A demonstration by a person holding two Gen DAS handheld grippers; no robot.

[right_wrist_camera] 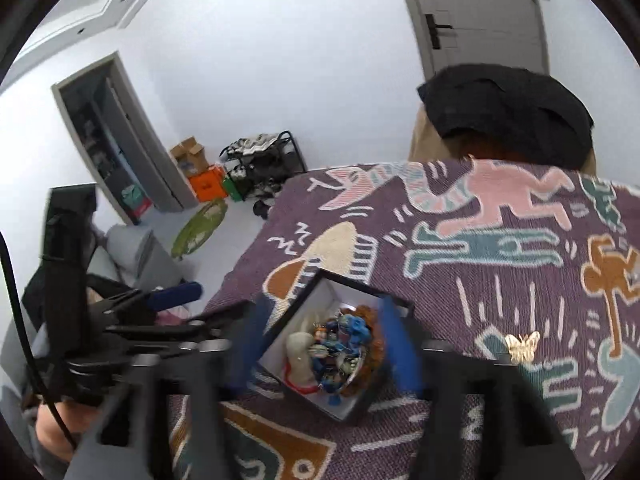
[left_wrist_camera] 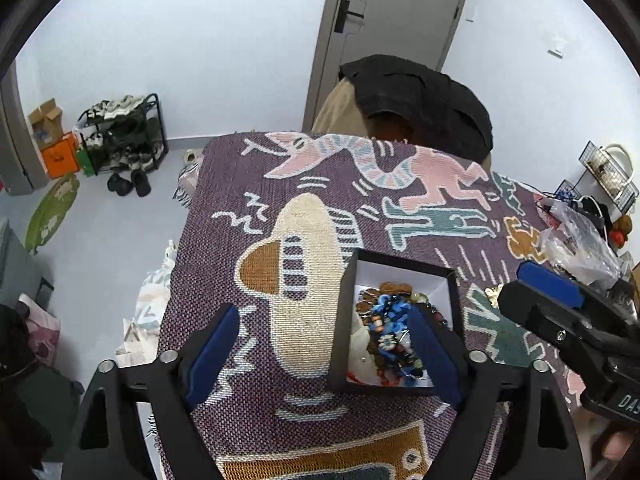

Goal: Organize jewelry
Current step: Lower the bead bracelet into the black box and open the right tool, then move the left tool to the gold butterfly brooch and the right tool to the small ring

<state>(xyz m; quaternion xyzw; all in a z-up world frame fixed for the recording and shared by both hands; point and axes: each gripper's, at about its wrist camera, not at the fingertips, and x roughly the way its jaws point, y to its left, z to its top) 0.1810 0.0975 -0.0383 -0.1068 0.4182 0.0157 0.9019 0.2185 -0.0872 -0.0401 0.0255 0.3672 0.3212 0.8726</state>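
A black box (left_wrist_camera: 400,258) with a white inside sits on the patterned purple cloth (left_wrist_camera: 248,280), holding a tangle of beaded jewelry (left_wrist_camera: 390,316) in blue, brown and white. My left gripper (left_wrist_camera: 322,354) is open, its right finger over the box's near side and its left finger over bare cloth. In the right wrist view, my right gripper (right_wrist_camera: 324,344) is open and blurred, with the box (right_wrist_camera: 352,284) and the jewelry (right_wrist_camera: 344,336) between its blue fingers, and nothing is held. A gold butterfly piece (right_wrist_camera: 522,346) lies on the cloth to the right of the box.
A clear plastic bag (left_wrist_camera: 576,244) and a wire basket (left_wrist_camera: 608,168) stand at the table's right end. Behind the table is a chair draped with a black garment (left_wrist_camera: 420,96). The table's left edge drops to a floor with a shoe rack (left_wrist_camera: 124,136).
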